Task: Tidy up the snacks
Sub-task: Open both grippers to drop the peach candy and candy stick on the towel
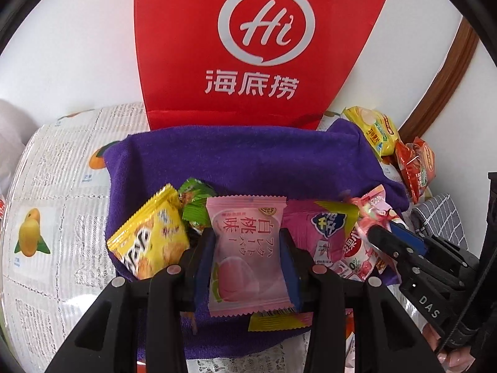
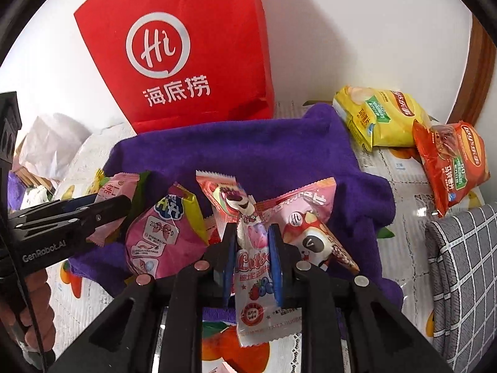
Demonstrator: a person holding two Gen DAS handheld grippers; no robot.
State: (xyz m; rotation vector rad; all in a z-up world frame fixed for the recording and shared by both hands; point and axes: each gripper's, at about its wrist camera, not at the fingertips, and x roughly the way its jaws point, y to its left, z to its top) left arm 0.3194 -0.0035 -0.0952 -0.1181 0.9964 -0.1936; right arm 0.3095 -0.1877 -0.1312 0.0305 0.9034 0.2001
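My left gripper (image 1: 247,236) is shut on a pale pink white-peach snack packet (image 1: 248,258), held over a purple towel (image 1: 242,158). My right gripper (image 2: 252,233) is shut on a white and pink bear-print snack packet (image 2: 253,273); it also shows at the right of the left wrist view (image 1: 380,231). On the towel lie a yellow packet (image 1: 149,236), a green packet (image 1: 195,202), a magenta packet (image 2: 155,242) and a pink panda packet (image 2: 307,233). The left gripper also shows at the left of the right wrist view (image 2: 121,206).
A red paper bag (image 1: 257,46) stands behind the towel against the white wall. A yellow chip bag (image 2: 379,118) and a red chip bag (image 2: 450,164) lie at the right. A grey checked cloth (image 2: 462,273) is at the right edge. The table has a fruit-print cover (image 1: 62,192).
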